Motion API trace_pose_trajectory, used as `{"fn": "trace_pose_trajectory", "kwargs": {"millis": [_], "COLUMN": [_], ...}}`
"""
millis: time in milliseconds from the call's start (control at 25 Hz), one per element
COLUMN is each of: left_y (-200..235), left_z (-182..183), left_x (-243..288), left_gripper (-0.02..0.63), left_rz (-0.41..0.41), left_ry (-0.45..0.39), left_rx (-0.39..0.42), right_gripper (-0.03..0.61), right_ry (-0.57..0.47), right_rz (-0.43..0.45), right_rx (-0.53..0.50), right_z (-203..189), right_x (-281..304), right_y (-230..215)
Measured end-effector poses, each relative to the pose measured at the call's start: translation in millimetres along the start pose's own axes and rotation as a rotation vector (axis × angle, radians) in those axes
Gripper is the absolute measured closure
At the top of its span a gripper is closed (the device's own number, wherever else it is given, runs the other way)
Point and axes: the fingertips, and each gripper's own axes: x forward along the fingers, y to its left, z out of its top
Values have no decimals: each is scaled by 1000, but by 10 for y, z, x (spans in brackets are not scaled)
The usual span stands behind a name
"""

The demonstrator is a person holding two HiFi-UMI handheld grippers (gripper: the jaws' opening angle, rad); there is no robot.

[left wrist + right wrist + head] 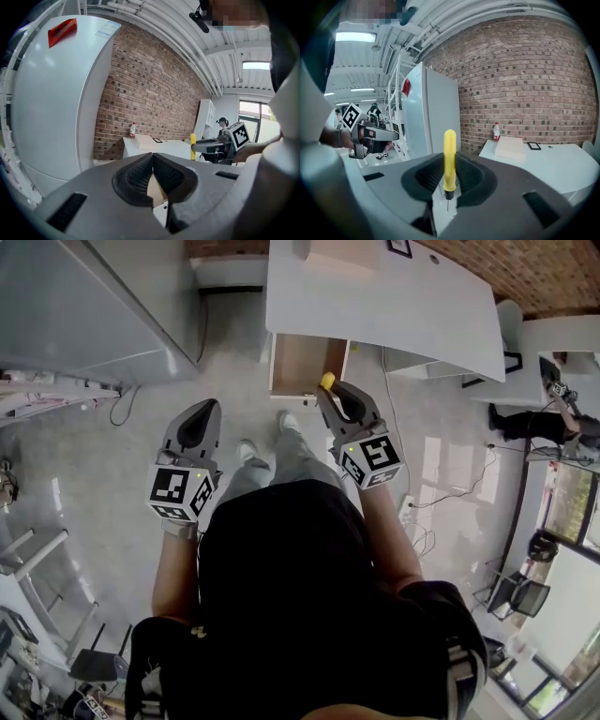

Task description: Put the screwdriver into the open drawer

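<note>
My right gripper point(330, 390) is shut on a yellow-handled screwdriver point(327, 381). In the right gripper view the screwdriver point(449, 159) stands upright between the pads, its thin metal tip pointing down. The open drawer point(302, 362), with a wooden inside, sticks out from under the white desk point(394, 306), just ahead of the screwdriver. My left gripper point(207, 411) hangs over the floor to the left of the drawer; its jaws point(152, 159) meet with nothing between them. The right gripper point(220, 146) with the screwdriver also shows in the left gripper view.
A big grey cabinet point(84, 315) stands at the left. On the desk lie a flat box point(511, 146), a bottle point(496, 131) and a small frame point(533, 146). Cables point(412, 502) trail on the floor right of the desk. The person's feet point(267, 437) stand before the drawer.
</note>
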Motion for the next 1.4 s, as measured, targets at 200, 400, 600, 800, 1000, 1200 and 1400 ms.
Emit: {"fn": "trace_pose_trajectory", "kwargs": {"millis": [200, 400, 600, 800, 1000, 1200, 1400], "left_y": [75, 159, 258, 324, 344, 359, 395], "left_z": [-72, -232, -415, -582, -755, -882, -1070], "left_x": [114, 164, 226, 253, 329, 384, 409], "left_gripper": [611, 611, 611, 611, 611, 611, 611], "left_rz": [54, 130, 189, 269, 335, 390, 432], "left_ry": [29, 65, 106, 139, 180, 206, 237], "left_rx": [-22, -59, -79, -112, -157, -179, -223], "right_gripper": [502, 502, 502, 502, 502, 502, 502], "right_ry": [59, 142, 219, 301, 402, 497, 601], "right_rz": [74, 177, 254, 322, 405, 474, 537], "right_rx": [-6, -23, -62, -100, -125, -183, -244], "right_z": [-174, -482, -856, -1295, -1781, -2302, -2818], "right_x": [317, 645, 975, 1243, 1482, 1699, 1907], "right_y": [-119, -189, -293, -447, -534, -578, -634]}}
